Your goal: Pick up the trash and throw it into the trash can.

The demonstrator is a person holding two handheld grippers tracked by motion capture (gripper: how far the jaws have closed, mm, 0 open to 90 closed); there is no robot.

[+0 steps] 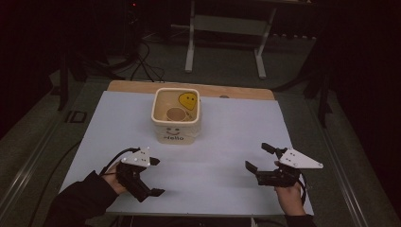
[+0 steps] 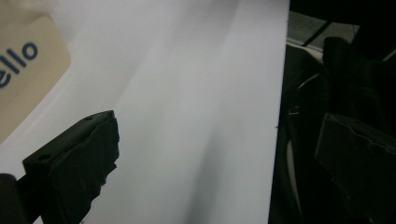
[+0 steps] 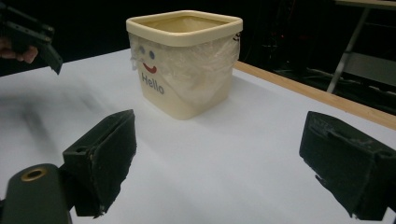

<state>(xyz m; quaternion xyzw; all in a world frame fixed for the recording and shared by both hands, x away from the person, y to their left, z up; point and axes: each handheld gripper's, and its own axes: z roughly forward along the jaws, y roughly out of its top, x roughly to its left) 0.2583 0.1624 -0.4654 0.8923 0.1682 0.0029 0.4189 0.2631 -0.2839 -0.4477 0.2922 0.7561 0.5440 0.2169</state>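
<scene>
The left hand [image 1: 112,182] comes up from the near left corner of the white sheet [image 1: 222,142] in a dark sleeve [image 1: 78,201]. It holds the left gripper [image 1: 156,177] just above the sheet, close to the near edge. The gripper points to the right, and its jaws are wide apart with nothing between them. In the left gripper view one jaw hangs over the sheet and the other sits past the sheet's near edge.

The tub [image 1: 176,115] stands upright on the sheet, in the middle near the far edge. It is cream with a smiley face and the word "Hello" on its front. Inside it lie a brown cup [image 1: 176,114] and a yellow smiley thing [image 1: 187,100].

The right hand [image 1: 289,196] comes up from the near right corner. It holds the right gripper [image 1: 259,156] above the sheet, pointing left and a bit away toward the tub. Its jaws are wide apart and hold nothing. Both grippers are well apart from the tub.
</scene>
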